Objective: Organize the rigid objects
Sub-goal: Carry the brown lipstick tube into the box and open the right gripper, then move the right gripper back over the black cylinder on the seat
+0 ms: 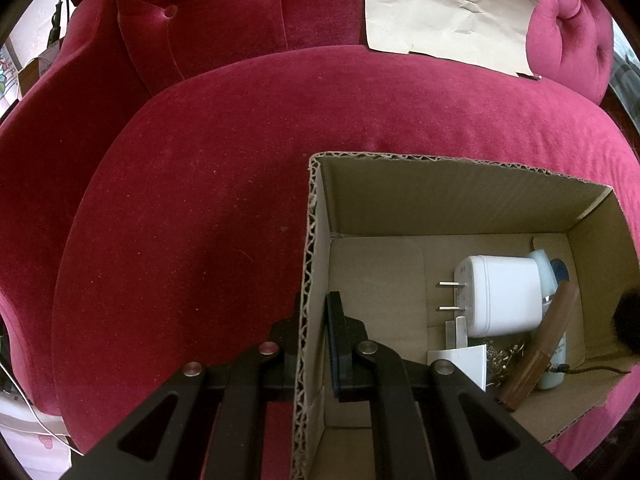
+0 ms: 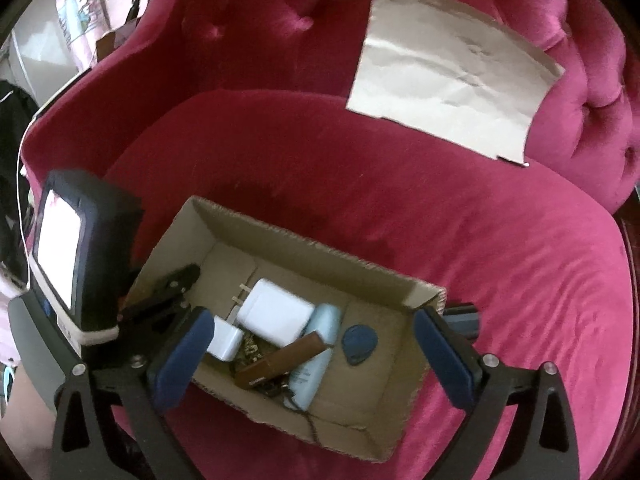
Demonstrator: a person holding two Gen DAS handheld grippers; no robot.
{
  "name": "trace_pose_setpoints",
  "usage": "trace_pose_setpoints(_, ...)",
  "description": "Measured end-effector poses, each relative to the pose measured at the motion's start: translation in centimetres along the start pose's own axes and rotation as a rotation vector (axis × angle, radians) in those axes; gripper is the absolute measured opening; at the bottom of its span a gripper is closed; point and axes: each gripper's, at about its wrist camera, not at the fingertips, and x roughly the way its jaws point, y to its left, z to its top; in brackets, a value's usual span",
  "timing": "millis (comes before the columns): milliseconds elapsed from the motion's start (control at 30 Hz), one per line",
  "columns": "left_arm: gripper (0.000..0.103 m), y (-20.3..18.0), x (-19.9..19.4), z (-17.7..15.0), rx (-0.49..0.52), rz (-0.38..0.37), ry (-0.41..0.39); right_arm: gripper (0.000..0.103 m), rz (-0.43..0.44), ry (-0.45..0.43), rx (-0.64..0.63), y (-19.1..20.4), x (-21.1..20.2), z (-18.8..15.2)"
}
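Note:
A cardboard box [image 1: 448, 196] [image 2: 280, 236] sits on a red velvet seat. My left gripper [image 1: 310, 344] is shut on the box's left wall, one finger outside, one inside; it also shows in the right wrist view [image 2: 176, 284]. In the box lie a large white charger [image 1: 500, 296] [image 2: 276, 314], a small white plug [image 1: 460, 360] [image 2: 226, 340], a brown wooden piece [image 1: 540, 344] [image 2: 280, 364], a pale blue bottle [image 2: 316, 360] and a blue tag [image 2: 360, 344]. My right gripper [image 2: 316, 356] is open and empty, hovering above the box.
A crumpled beige paper sheet [image 1: 448, 12] [image 2: 448, 76] leans on the tufted backrest [image 1: 200, 12]. The seat cushion [image 1: 200, 200] [image 2: 500, 240] surrounds the box. The left gripper's body with a white screen [image 2: 60, 248] stands left of the box.

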Motion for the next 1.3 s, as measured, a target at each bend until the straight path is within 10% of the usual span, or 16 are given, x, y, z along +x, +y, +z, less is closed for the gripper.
trace_pose_setpoints(1300,0.009,0.0,0.1,0.0,0.001,0.0,-0.001,0.102,-0.159,-0.041,0.112,-12.3,0.1,-2.2)
